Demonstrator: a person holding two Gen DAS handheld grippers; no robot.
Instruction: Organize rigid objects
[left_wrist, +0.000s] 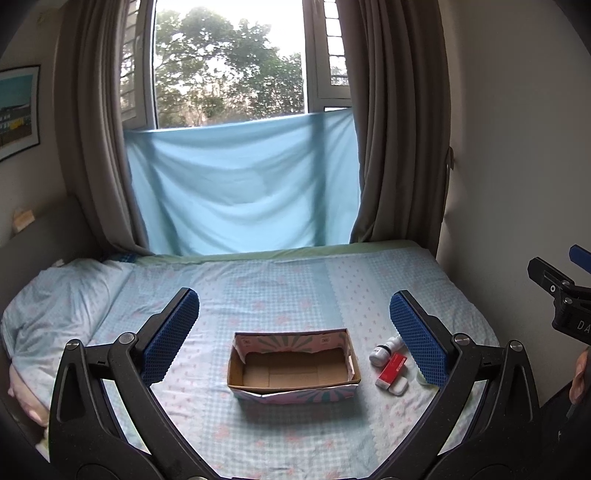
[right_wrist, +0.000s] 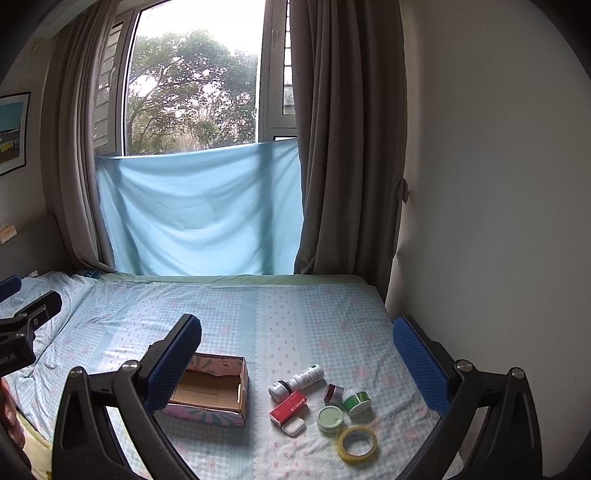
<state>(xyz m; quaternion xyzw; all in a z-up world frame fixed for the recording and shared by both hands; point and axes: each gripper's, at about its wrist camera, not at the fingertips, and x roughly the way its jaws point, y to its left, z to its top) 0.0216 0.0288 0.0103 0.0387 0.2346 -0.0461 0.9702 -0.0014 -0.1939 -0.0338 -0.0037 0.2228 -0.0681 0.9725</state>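
Right wrist view: both claws, left claw (left_wrist: 294, 314) and right claw (right_wrist: 297, 339), spread empty; the tape roll (right_wrist: 358, 443) looks light, stiff — pinch across its rim, then box (right_wrist: 221, 386).

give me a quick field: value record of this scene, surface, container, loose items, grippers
surface: bed with a checked blue sheet
container: open cardboard box, nothing visible inside
loose items: white bottle, red box, white case, pale green jar, green-labelled jar, small red jar, tape roll, all on the sheet right of the box
left gripper: open, holding nothing
right gripper: open, holding nothing
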